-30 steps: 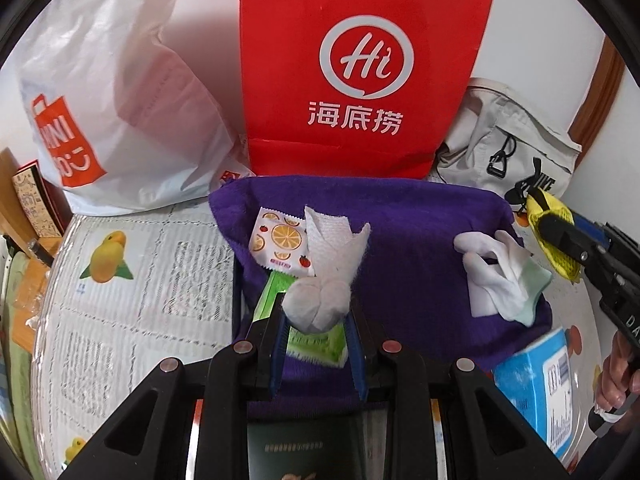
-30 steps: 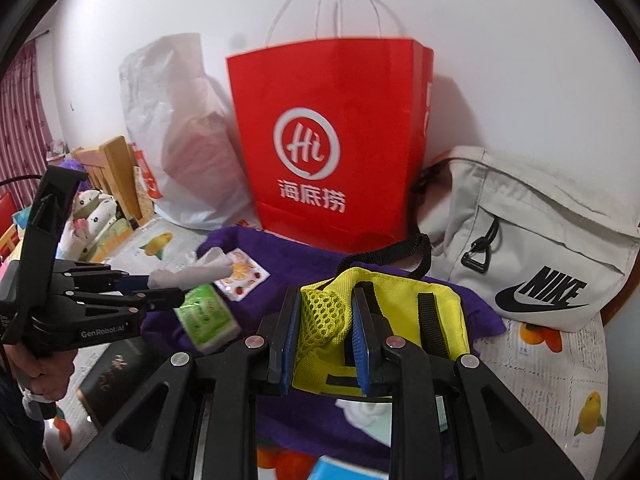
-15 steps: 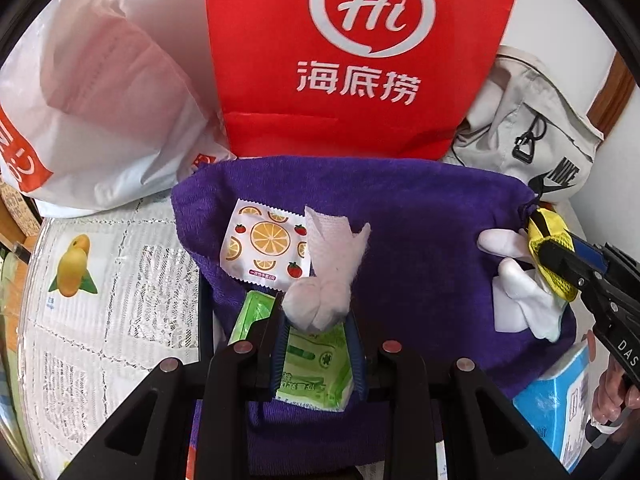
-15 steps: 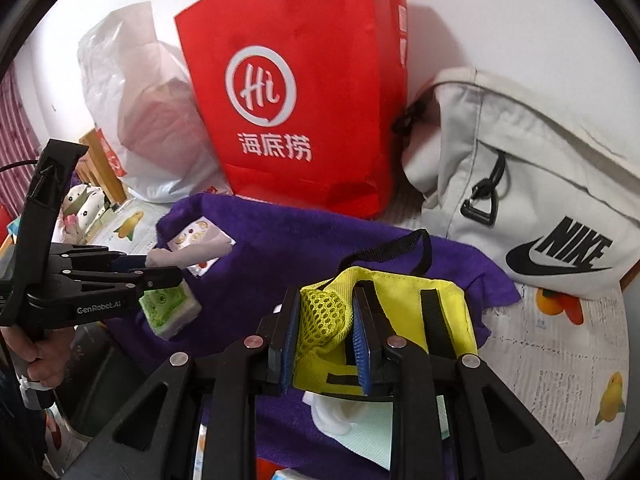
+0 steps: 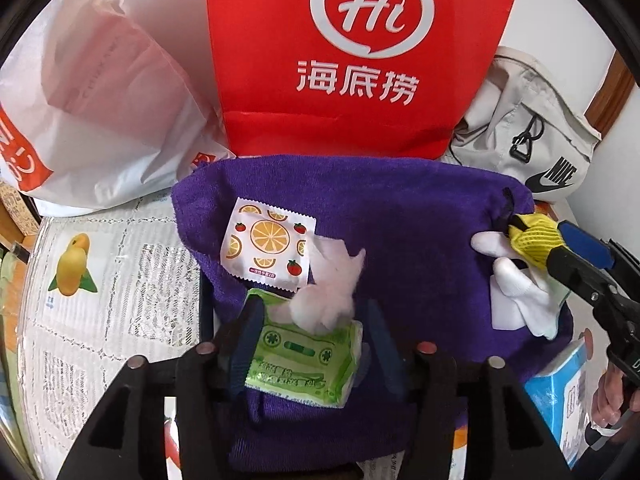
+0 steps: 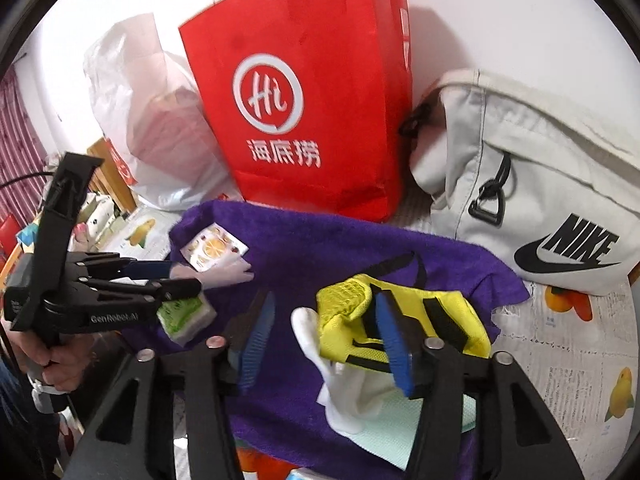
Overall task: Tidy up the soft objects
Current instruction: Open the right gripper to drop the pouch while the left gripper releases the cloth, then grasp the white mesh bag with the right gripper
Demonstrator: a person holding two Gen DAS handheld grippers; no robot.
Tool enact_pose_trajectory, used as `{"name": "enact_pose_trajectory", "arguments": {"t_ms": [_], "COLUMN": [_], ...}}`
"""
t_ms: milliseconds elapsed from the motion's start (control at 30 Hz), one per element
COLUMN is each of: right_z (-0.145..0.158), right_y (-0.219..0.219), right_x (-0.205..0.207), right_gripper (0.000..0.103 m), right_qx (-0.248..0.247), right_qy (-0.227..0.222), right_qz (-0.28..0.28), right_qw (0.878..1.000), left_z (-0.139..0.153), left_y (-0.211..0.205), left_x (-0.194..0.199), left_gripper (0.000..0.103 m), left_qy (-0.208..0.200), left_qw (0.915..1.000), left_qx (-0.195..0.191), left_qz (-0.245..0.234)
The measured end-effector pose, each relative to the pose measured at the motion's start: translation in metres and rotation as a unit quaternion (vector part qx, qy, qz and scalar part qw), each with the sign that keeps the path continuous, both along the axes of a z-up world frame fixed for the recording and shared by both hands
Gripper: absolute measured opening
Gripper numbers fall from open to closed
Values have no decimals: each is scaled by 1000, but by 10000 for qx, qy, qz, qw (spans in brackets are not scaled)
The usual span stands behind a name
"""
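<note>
Since a moment ago both our grippers have spread apart, the left gripper (image 5: 308, 340) releasing the white wad (image 5: 324, 304) and the right gripper (image 6: 324, 344) the yellow mesh pouch (image 6: 400, 320). Withdrawing carelessly, a finger may snag that pouch off the purple towel (image 5: 400, 220).

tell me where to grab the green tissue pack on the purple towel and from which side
Grip the green tissue pack across its two long sides, coming down from above with a finger on each side, roughly where the open left gripper is. It lies flat on the purple towel, so its edges are the only reachable faces. Stay behind the white tissue lying at its far end.
</note>
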State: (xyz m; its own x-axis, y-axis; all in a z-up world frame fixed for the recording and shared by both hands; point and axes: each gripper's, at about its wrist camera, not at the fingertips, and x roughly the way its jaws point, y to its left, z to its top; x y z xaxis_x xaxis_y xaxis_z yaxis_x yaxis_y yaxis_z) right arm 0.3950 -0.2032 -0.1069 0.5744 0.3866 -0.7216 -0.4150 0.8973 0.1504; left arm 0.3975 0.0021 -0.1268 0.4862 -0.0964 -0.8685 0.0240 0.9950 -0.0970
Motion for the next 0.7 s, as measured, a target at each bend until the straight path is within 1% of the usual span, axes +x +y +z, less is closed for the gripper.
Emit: {"name": "enact_pose_trajectory", "arguments": {"t_ms": [100, 267, 367, 533, 700], "right_z": [9, 23, 29, 35, 38], "right_y": [1, 2, 1, 3, 0], "right_x": [-8, -29, -47, -87, -133], "right_gripper": [58, 58, 60, 62, 69], "right_qx": [37, 73, 148, 228, 332], "right_qy": [-89, -151, -168, -91, -19], "right_qz": [-25, -36, -71, -95, -81], "right_qw": [10000, 9999, 9997, 9997, 9994], "left_z": [7, 21, 28, 43, 58], "left_y": [1, 7, 13, 24, 36], "left_x": [-9, -29, -48, -87, -130], "left_gripper": [53, 54, 54, 54, 54], "left_qy": [-38, -147, -211, -306, -458], "left_qw": [10000, 9999, 9997, 9992, 9983], "left_qx": [18, 65, 73, 91, -22], "left_qz": [-15, 27, 102, 230, 364]}}
